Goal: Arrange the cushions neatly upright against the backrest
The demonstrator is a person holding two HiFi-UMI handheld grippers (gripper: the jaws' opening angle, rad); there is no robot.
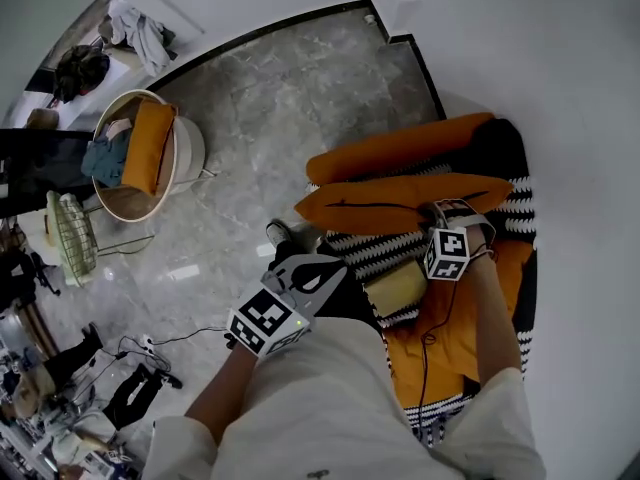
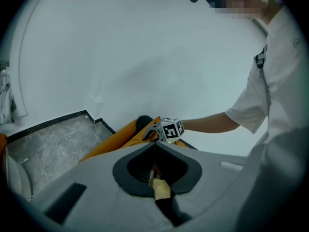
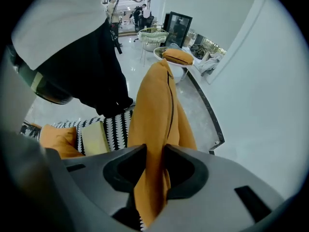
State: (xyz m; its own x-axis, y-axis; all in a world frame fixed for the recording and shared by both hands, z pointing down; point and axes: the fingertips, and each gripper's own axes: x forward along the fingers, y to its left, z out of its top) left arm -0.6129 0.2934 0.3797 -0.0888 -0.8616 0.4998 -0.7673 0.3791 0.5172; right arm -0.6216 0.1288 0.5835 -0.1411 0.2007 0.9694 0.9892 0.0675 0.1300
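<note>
My right gripper (image 1: 445, 213) is shut on the edge of a long orange cushion (image 1: 395, 203) lying across the patterned sofa (image 1: 515, 213). In the right gripper view the cushion's (image 3: 157, 110) orange fabric is pinched between the jaws (image 3: 154, 150) and stands up beyond them. A second orange cushion (image 1: 400, 146) leans behind the first, near the wall. My left gripper (image 1: 300, 271) hovers off the sofa's front, above the floor, shut with nothing in it. In the left gripper view its jaws (image 2: 155, 146) are closed, and the right gripper's marker cube (image 2: 172, 128) shows past them.
A pale yellow cushion (image 1: 397, 288) and another orange one (image 1: 450, 338) lie on the seat nearer me. A dark cushion (image 1: 502, 143) sits at the sofa's far end. A round chair (image 1: 190, 148) with an orange cushion stands on the marble floor at left, and cables (image 1: 150, 353) lie there.
</note>
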